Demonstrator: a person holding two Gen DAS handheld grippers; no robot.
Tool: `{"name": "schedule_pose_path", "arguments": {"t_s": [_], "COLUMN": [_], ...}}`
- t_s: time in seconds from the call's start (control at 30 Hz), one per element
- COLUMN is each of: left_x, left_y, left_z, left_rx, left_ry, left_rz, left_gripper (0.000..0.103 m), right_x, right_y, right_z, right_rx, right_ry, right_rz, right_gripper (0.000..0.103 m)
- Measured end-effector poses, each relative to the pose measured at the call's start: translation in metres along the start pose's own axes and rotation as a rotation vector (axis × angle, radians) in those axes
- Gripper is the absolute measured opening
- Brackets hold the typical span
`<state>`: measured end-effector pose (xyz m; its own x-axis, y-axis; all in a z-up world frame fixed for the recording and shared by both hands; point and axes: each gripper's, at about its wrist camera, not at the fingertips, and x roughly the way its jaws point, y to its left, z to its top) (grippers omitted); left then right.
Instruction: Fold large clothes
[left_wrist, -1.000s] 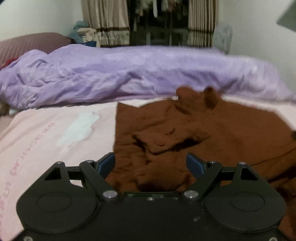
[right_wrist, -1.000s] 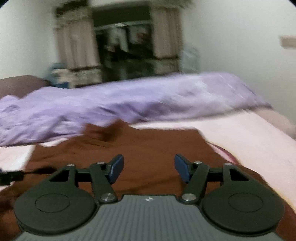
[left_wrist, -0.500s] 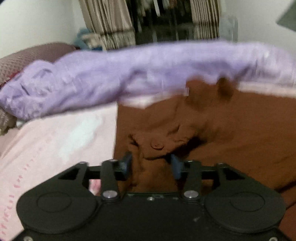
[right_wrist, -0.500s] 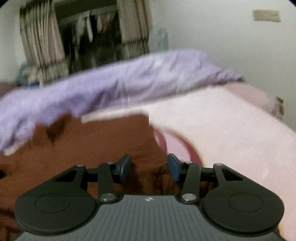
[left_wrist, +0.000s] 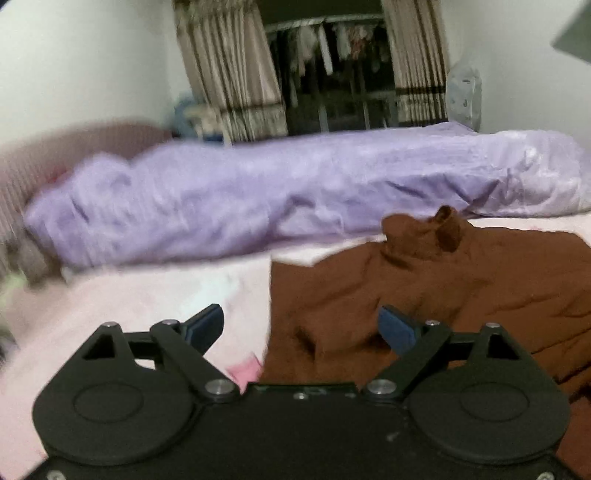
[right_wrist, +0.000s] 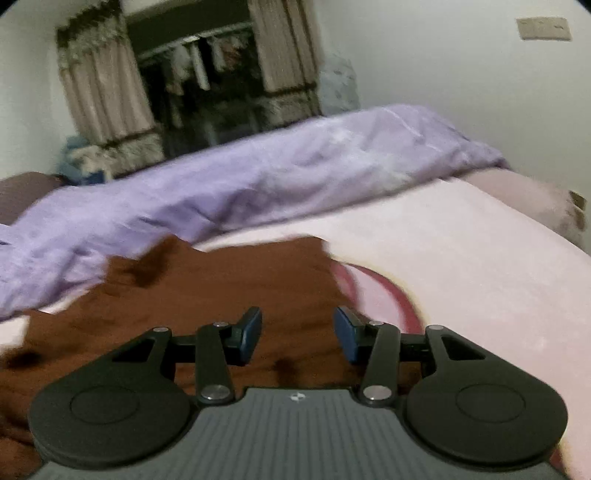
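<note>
Your left gripper (left_wrist: 301, 326) has its jaws wide apart and holds nothing. The brown garment (left_wrist: 443, 288) lies crumpled on the pink bed sheet (left_wrist: 147, 295), with its left edge between the blue pads. Your right gripper (right_wrist: 297, 338) also has its jaws apart, over the garment's flat part. The purple duvet (left_wrist: 258, 199) lies behind the garment.

Left gripper (left_wrist: 301, 326) — black linkages, silver screws, blue pads (left_wrist: 395, 328); round black housings. Right gripper (right_wrist: 297, 334) — same, ribbed grey body.
</note>
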<state>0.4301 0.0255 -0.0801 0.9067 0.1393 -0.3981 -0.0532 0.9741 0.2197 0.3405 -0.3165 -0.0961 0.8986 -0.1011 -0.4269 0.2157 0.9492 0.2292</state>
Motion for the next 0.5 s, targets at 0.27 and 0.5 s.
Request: {"name": "schedule_pose_path", "arguments": {"t_s": [0.27,0.5], "left_x": [0.014,0.098], "left_y": [-0.029,-0.065], "left_z": [0.031,0.031], "left_rx": [-0.013,-0.063], "left_ry": [-0.035,0.106], "left_rz": [-0.106,-0.164], "left_gripper": [0.095,0.095], "right_x": [0.035,0.098], "right_y": [0.081,0.103], "right_z": [0.009,-0.001], "right_rx": [-0.155,-0.185], "right_ry": [0.007,0.054], "right_rz": [0.103,0.081], "right_gripper": [0.055,0.055]}}
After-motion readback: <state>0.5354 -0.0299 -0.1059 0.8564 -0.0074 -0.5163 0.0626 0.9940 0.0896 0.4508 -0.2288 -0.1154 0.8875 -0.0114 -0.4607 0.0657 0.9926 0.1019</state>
